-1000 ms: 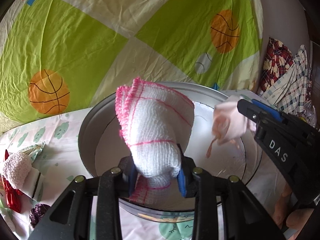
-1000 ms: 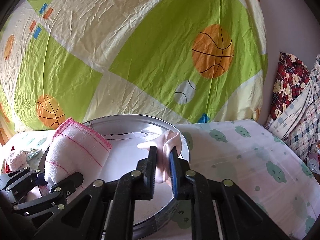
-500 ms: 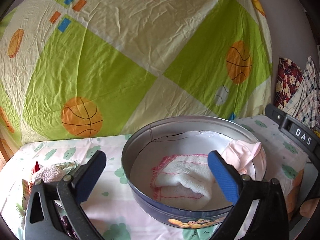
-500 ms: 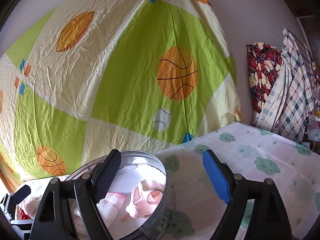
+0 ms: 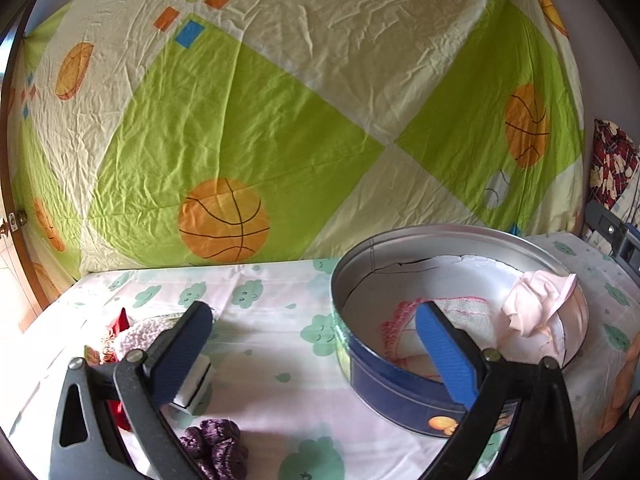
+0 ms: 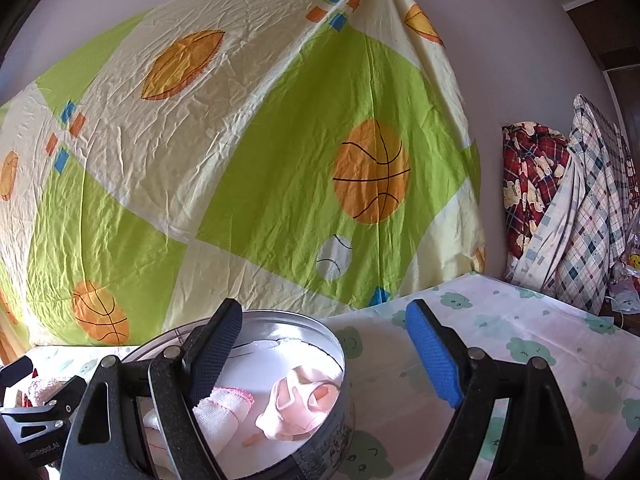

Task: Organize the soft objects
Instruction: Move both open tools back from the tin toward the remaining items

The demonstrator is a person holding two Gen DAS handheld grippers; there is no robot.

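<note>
Both grippers, left [image 5: 312, 356] and right [image 6: 324, 354], have jaws spread apart and hold nothing. A white cloth [image 5: 460, 314] and pink cloth [image 5: 536, 308] lie inside the round tin [image 5: 400, 392]; what looks like more soft items sits on the table [image 5: 272, 360].

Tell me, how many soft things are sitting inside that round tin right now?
2. A white cloth with pink stitching lies near the middle of the round tin, and a crumpled pale pink cloth rests against its right wall. Anything tucked beneath them would be hidden.
</note>
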